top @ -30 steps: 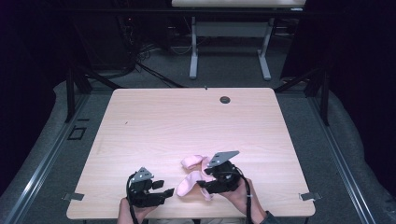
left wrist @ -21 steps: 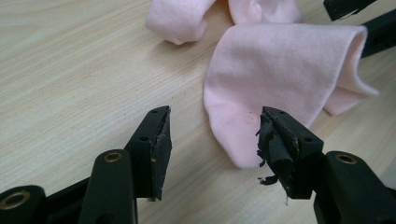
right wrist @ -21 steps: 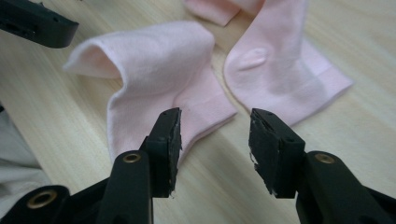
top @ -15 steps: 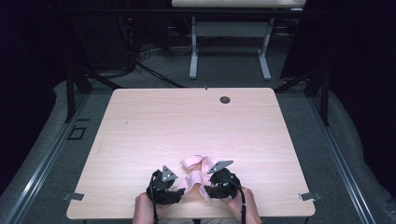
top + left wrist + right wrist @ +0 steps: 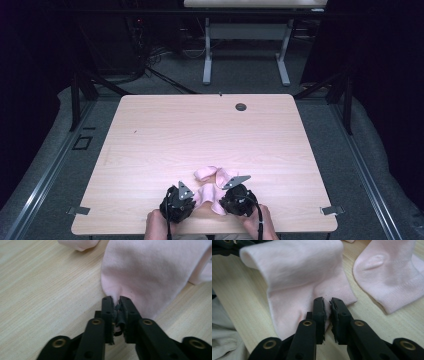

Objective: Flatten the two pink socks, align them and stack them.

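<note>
Both grippers' jaws have just closed: the left gripper point(image 5: 116, 301) pinches one edge of a pink sock point(image 5: 207, 196), the right gripper point(image 5: 327, 302) its opposite edge. A second sock point(image 5: 216, 174) lies just beyond, on the pale wooden table point(image 5: 200, 130). Dark carpeted floor point(image 5: 165, 87) surrounds it.

Even overhead light fell on the wooden table point(image 5: 210, 135) in the high view, while the floor and room behind sank into near-black. Shadows stayed soft and glare-free. In both gripper views the pink sock point(image 5: 150, 272) was evenly lit, its knit slightly soft; the black jaws at the bottom edge were blurred and loomed large from wide-angle closeness.
</note>
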Demonstrator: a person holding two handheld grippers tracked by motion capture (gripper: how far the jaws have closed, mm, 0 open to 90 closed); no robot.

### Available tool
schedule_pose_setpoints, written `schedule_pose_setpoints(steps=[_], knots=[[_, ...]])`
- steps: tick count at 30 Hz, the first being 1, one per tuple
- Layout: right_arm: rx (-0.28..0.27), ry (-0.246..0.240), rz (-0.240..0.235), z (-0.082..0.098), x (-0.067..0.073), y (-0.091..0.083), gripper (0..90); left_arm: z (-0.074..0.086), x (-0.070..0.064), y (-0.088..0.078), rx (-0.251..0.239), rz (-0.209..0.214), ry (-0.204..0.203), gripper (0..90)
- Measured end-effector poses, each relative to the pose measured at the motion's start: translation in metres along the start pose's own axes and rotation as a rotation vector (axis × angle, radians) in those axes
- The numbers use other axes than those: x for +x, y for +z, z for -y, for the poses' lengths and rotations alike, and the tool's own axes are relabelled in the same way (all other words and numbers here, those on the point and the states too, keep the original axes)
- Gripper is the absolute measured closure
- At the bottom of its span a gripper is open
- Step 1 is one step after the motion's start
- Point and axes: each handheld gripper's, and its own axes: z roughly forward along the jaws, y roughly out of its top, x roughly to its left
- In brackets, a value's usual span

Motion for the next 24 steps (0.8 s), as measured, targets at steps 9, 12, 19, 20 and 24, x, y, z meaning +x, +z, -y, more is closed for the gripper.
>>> schedule_pose_setpoints(steps=[9,12,19,20,24], knots=[[-0.04,0.004,0.013,0.007,-0.008,-0.022,85.7,0.003,0.01,-0.008,-0.026,0.031,-0.01,88.4],[-0.039,-0.007,0.026,0.009,-0.012,-0.035,85.6,0.003,0.011,-0.015,-0.03,0.047,-0.006,88.4],[0.037,-0.036,0.037,0.013,-0.024,-0.043,85.4,0.003,0.01,-0.015,0.007,0.064,0.019,88.4],[0.049,-0.035,0.04,0.014,-0.025,-0.041,85.3,0.003,0.01,-0.014,0.013,0.067,0.023,88.4],[0.108,-0.039,0.022,0.019,-0.025,-0.032,84.9,0.006,0.01,-0.012,0.032,0.08,0.022,88.1]])
